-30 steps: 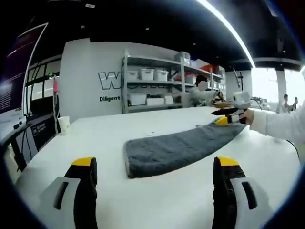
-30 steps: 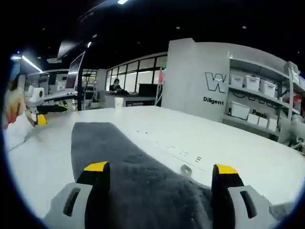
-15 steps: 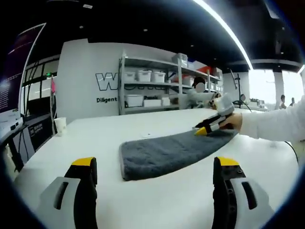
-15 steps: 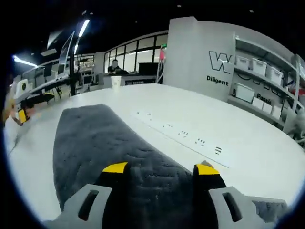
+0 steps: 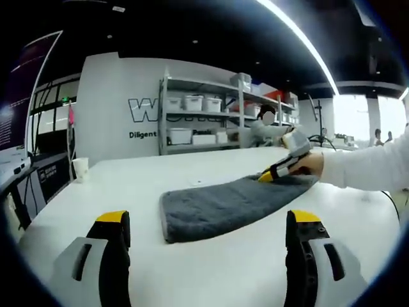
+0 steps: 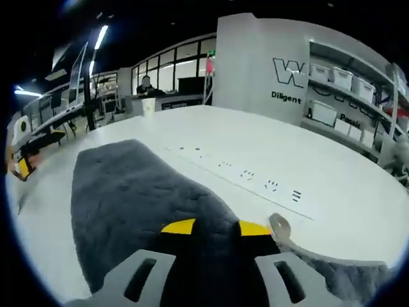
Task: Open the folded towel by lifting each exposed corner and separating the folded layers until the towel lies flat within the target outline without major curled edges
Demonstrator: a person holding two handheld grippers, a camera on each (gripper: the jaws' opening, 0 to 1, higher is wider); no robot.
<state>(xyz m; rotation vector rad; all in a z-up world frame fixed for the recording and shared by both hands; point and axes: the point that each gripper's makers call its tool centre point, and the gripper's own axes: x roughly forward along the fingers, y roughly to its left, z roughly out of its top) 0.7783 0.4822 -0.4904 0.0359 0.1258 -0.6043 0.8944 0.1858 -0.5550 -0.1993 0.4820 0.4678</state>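
While my right claw (image 6: 216, 227) pinches the near end of the folded grey towel (image 6: 147, 211), its yellow-tipped jaws nearly together on the fabric, my left claw (image 5: 208, 220) hovers wide open above the white worktop (image 5: 128, 185) with nothing between its jaws. From the left claw, the towel stretches ahead and off to the right, flat on the worktop, a paper cup (image 5: 80, 167) far off left.
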